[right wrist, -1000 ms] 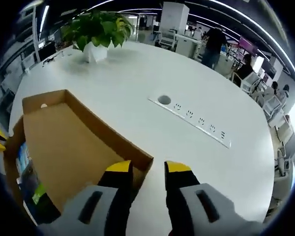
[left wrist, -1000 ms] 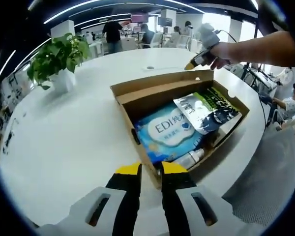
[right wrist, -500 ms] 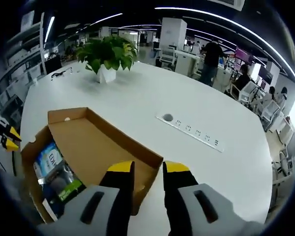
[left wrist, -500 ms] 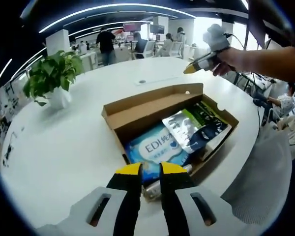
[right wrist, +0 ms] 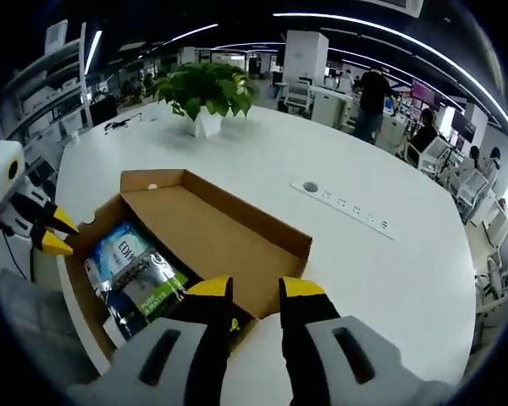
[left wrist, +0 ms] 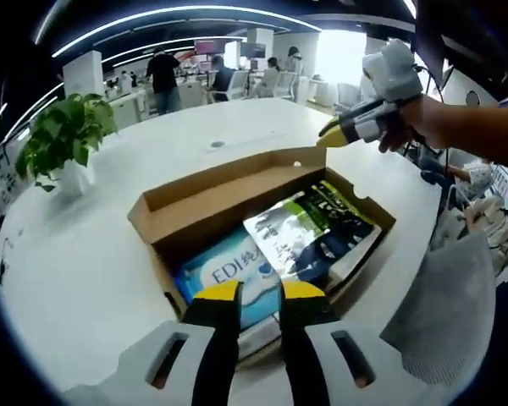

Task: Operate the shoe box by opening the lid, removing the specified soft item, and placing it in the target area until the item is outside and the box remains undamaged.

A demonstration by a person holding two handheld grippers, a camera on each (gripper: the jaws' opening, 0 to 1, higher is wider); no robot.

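Cardboard: we see the shoe box (left wrist: 262, 222) lying open on the white round table (left wrist: 76, 254), its lid (right wrist: 216, 233) folded back flat on the far side.
Contents: a blue-and-white soft pack (left wrist: 224, 275) marked "EDI" (wet wipes, we guess) lies inside at the left, with a green, silver and black pouch (left wrist: 309, 233) overlapping its right half.
Left gripper (left wrist: 259, 293): we hold it over the near rim of the box, jaws slightly parted and empty.
Right gripper (right wrist: 253, 290): it hangs above the lid side, jaws a little apart, holding nothing; in the left gripper view it shows at the far right (left wrist: 332, 134).
Handling: we judge both packs light, soft and slick-skinned, likely to sag and slip.
Grip: we would pinch a sealed edge or corner rather than the puffy middle, and lift clear of the cardboard walls.
Surroundings: a potted plant (left wrist: 63, 139) stands far left.
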